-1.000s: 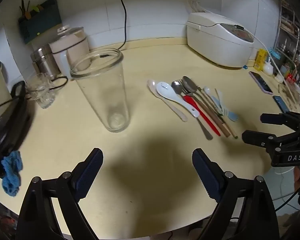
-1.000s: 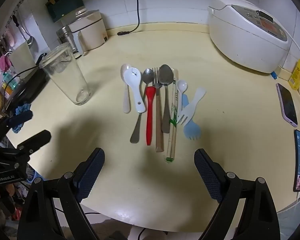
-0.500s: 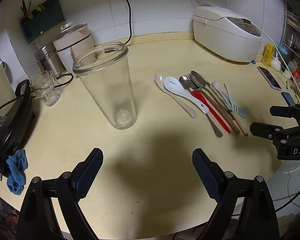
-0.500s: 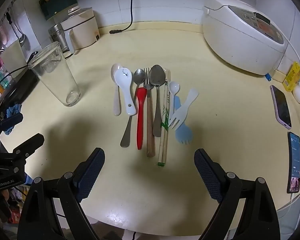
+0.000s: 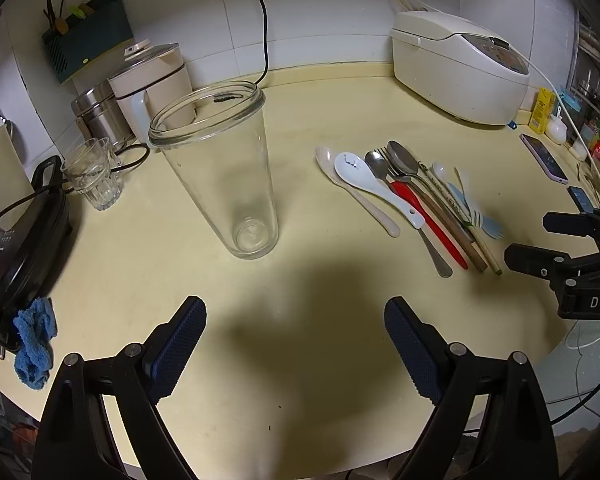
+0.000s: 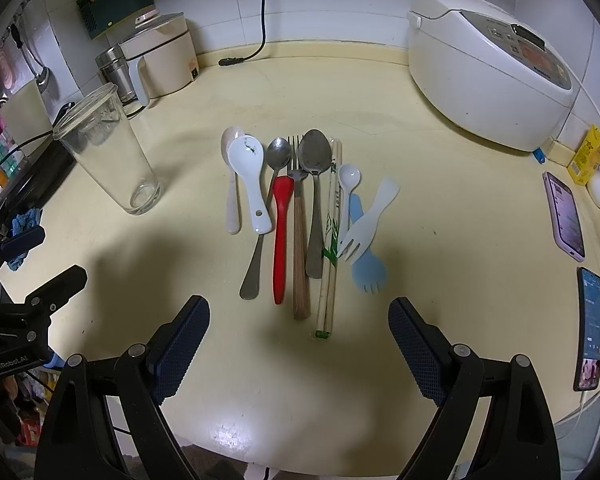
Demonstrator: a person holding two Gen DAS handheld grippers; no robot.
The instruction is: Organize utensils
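Observation:
A row of several utensils lies on the cream counter (image 6: 420,184): a white ceramic spoon (image 6: 248,176), a red-handled spoon (image 6: 281,240), a wooden-handled fork (image 6: 300,248), chopsticks (image 6: 329,264), a white plastic fork (image 6: 364,224) and a blue spork (image 6: 366,264) among them. Left of the row stands a tall empty glass (image 6: 108,152) (image 5: 228,168). My right gripper (image 6: 299,308) hovers open just in front of the handles. My left gripper (image 5: 296,312) is open in front of the glass. Each gripper also shows at the edge of the other's view: left gripper (image 6: 40,260), right gripper (image 5: 540,240).
A white rice cooker (image 6: 488,68) sits at the back right. Two phones (image 6: 564,216) (image 6: 590,328) lie near the right edge. At the left are a small ribbed glass (image 5: 94,178), a black appliance (image 5: 20,248), a blue cloth (image 5: 34,356) and a beige pot (image 6: 160,56).
Both grippers stay open and empty. The left wrist view has tilted a little, sliding the glass and utensils slightly rightward. Nothing on the counter has moved.

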